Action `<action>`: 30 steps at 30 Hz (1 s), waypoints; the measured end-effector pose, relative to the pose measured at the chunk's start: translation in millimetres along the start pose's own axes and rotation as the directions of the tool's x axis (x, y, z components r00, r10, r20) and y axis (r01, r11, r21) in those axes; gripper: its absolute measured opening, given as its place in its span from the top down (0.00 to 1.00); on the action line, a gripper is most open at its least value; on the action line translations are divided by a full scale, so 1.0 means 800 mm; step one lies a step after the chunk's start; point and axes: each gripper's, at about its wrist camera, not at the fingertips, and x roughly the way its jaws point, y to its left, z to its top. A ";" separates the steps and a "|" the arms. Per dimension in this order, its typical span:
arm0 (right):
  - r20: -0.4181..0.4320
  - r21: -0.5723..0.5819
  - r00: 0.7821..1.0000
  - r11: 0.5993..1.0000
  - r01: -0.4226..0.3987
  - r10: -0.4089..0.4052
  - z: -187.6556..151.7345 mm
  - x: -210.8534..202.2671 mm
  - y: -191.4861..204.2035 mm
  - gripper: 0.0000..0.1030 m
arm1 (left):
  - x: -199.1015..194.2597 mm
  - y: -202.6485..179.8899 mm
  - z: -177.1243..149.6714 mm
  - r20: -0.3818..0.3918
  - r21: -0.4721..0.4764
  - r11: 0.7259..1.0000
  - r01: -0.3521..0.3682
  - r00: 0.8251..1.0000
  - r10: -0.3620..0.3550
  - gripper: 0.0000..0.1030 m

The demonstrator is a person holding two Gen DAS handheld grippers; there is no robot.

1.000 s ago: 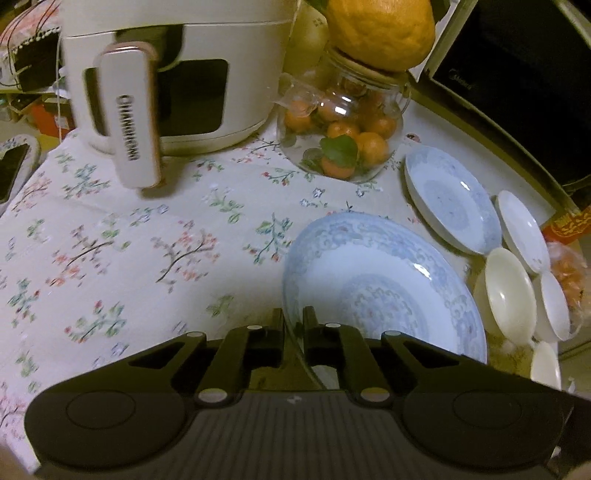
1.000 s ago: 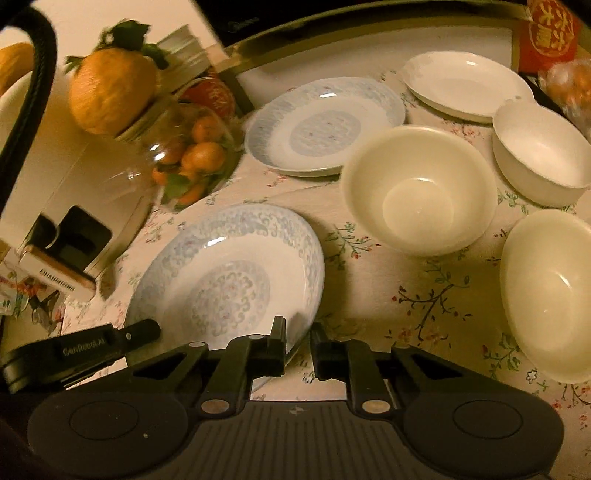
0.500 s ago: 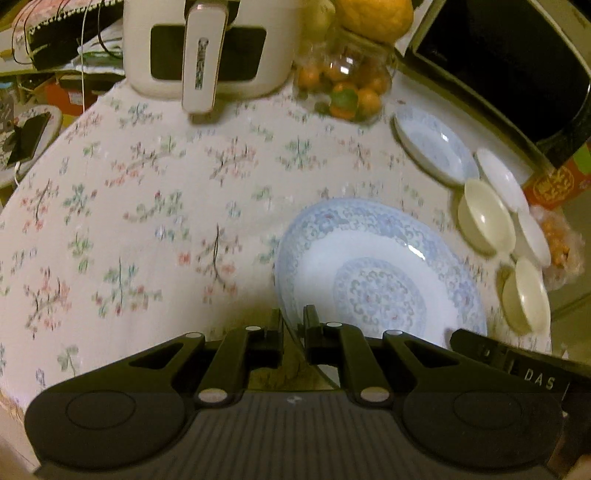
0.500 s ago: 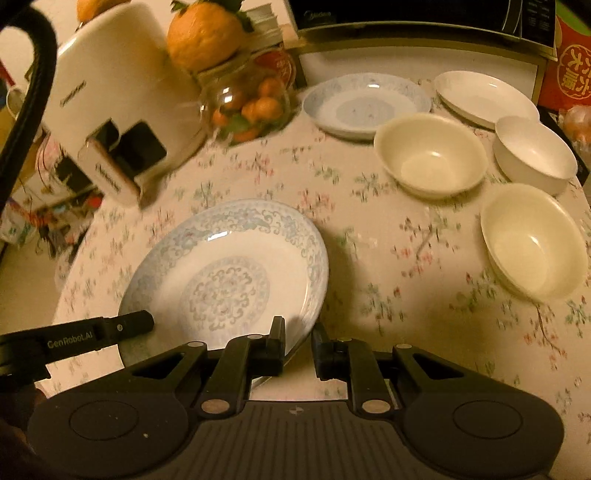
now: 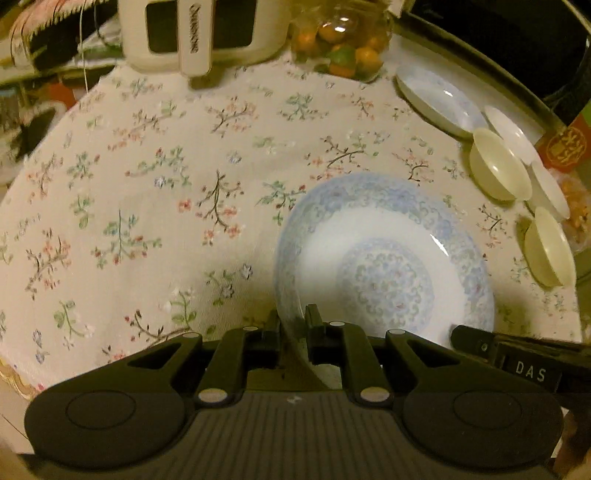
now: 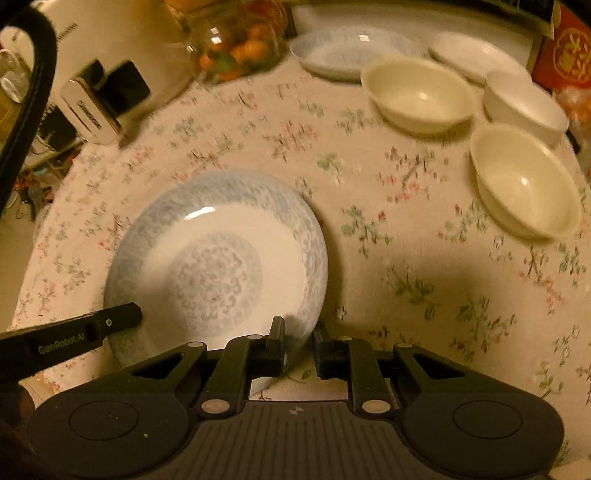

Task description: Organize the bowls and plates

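A large blue-patterned plate [image 5: 384, 258] [image 6: 221, 266] lies low over the flowered tablecloth [image 5: 147, 184], near its front edge. My left gripper [image 5: 293, 325] is shut on the plate's near left rim. My right gripper [image 6: 298, 332] has the near right rim between its fingers, and its jaws are opening. A smaller blue plate [image 6: 354, 51], a white plate [image 6: 476, 55], two cream bowls [image 6: 417, 96] [image 6: 524, 184] and a white bowl [image 6: 524, 103] stand at the back right.
A glass jar of oranges [image 5: 340, 48] and a white appliance [image 5: 192, 33] stand at the back. A red box [image 6: 572, 55] sits at the far right. The round table's edge [image 5: 22, 376] curves close on the left.
Both grippers have drawn back with the large plate, away from the jar and the appliance and toward the table's near edge. More of the tablecloth shows beyond the plate.
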 end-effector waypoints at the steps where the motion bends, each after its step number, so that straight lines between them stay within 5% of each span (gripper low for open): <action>1: 0.002 -0.005 1.000 1.000 0.008 -0.008 0.001 0.001 0.002 0.84 | 0.000 0.000 0.000 0.001 -0.009 1.000 0.001 1.000 -0.001 0.89; 30: -0.006 0.029 1.000 1.000 0.006 -0.006 0.000 0.001 -0.002 0.83 | -0.001 -0.010 -0.003 0.033 0.031 0.998 -0.059 0.998 0.058 0.86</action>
